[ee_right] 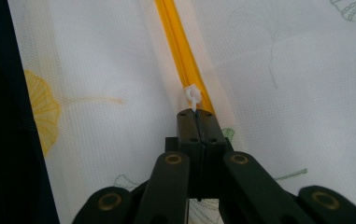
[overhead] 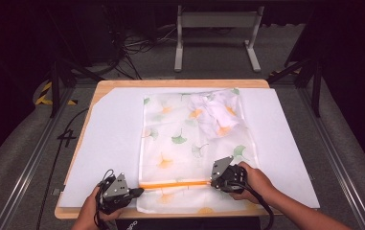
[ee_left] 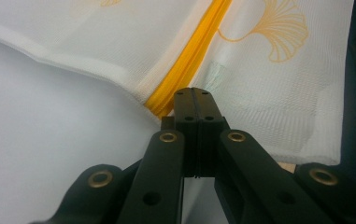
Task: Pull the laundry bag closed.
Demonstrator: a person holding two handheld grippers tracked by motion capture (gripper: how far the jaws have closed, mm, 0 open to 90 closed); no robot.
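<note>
Seen from the high view, a white mesh laundry bag (overhead: pixel 197 148) printed with green and yellow ginkgo leaves lies flat on a white sheet (overhead: pixel 108 143) covering a wooden table (overhead: pixel 170 83); crumpled white cloth (overhead: pixel 218 114) bulges inside the bag's far right corner. An orange zipper (overhead: pixel 175 184) runs across the bag near its close edge. The left gripper (overhead: pixel 134 193) sits at the zipper's left end and the right gripper (overhead: pixel 214 180) at its right end, each held in a hand. In the left gripper view, the two black jaws are pressed together, their tips at the zipper (ee_left: pixel 192 58) end where it meets the bag's hemmed corner; whether they pinch fabric cannot be told. The netting (ee_left: pixel 269 93) looks fine, soft and semi-sheer. In the right gripper view, the jaws are likewise closed, apparently nipping the small white plastic zipper pull (ee_right: pixel 193 96), which sits on the zipper (ee_right: pixel 178 37) just beyond the tips. Judging by this, the cloth is already loaded and the zipper looks drawn along its length; whether it is fully seated at that end is unclear.
</note>
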